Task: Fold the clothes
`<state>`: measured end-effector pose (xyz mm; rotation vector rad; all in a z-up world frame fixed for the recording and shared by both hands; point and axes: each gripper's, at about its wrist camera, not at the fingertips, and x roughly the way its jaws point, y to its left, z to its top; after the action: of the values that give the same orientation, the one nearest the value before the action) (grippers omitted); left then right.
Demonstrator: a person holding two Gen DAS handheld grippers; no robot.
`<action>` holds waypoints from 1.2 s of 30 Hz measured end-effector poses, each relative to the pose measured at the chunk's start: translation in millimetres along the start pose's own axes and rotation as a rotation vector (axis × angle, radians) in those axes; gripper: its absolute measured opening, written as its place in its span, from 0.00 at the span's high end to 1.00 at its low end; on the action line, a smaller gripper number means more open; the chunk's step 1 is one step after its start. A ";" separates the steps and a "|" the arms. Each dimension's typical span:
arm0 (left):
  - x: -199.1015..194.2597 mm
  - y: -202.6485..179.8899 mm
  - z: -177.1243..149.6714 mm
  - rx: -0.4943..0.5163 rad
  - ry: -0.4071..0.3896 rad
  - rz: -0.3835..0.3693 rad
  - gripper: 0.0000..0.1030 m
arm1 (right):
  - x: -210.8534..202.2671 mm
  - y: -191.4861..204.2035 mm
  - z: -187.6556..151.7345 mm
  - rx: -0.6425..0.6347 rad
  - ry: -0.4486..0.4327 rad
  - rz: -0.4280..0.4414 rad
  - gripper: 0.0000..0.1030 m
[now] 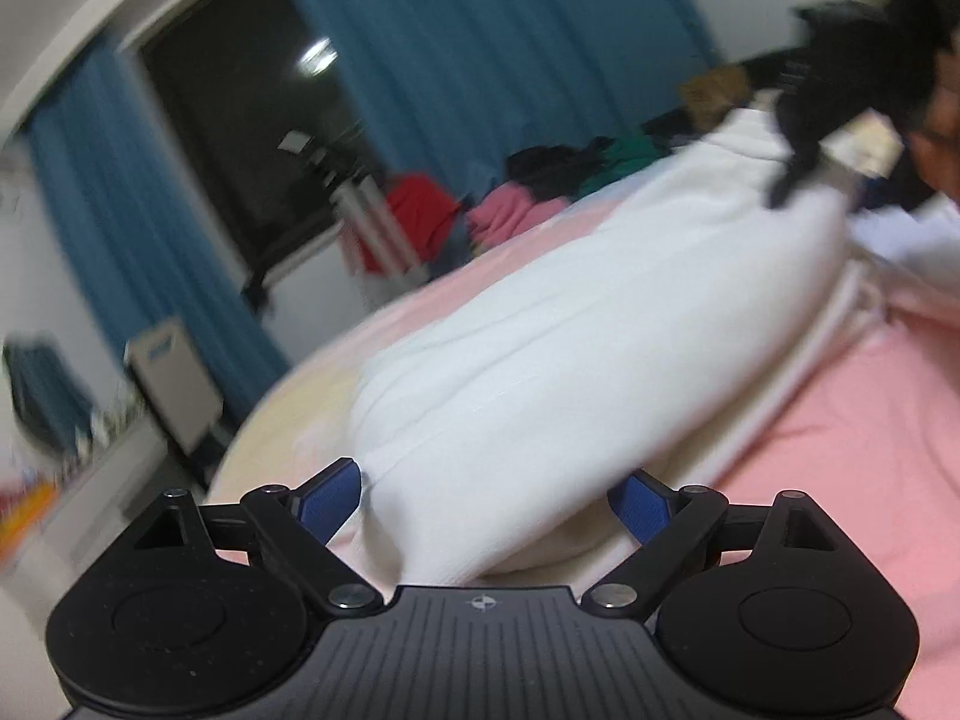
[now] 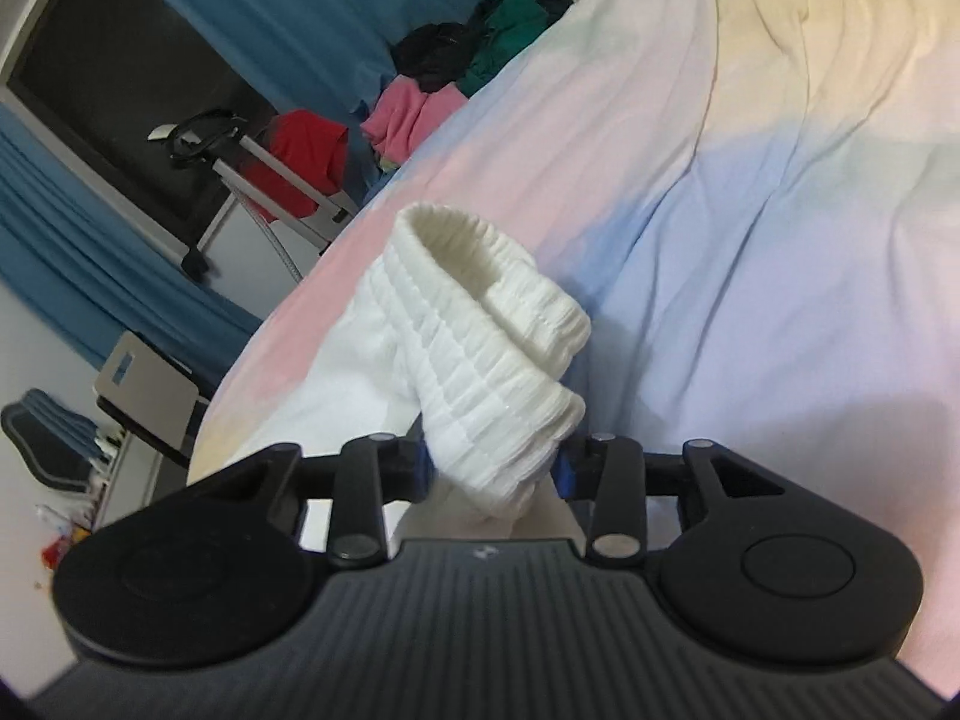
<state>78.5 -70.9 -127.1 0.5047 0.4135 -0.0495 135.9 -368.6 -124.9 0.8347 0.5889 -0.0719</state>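
A white garment (image 1: pixel 570 324) lies stretched along the pastel bed sheet (image 1: pixel 840 450). Its near end passes between the blue pads (image 1: pixel 330 498) of my left gripper (image 1: pixel 486 501), whose jaws stand wide apart without pressing on it. At the far end, my right gripper (image 1: pixel 804 150) lifts the cloth off the bed. In the right wrist view, the garment's ribbed band (image 2: pixel 480 348) is bunched and folded over, filling the gap of my right gripper (image 2: pixel 493 468), which is shut on it. The sheet (image 2: pixel 750 210) spreads beyond.
Piles of clothes lie at the bed's far edge: red (image 2: pixel 300 156), pink (image 2: pixel 408 114), black and green (image 2: pixel 510 30). Blue curtains (image 1: pixel 480 60) and a dark window stand behind. A grey folding stand (image 1: pixel 174 378) is beside the bed. A person (image 1: pixel 942 138) is at the right edge.
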 end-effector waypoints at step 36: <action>-19.5 153.3 -43.2 -0.888 0.243 -0.496 0.00 | -17.5 39.6 -26.6 -0.137 0.032 0.032 0.62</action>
<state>67.1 83.0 -83.2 -0.4807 0.7350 -0.2702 120.2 -325.6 -102.9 0.7129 0.6038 0.0107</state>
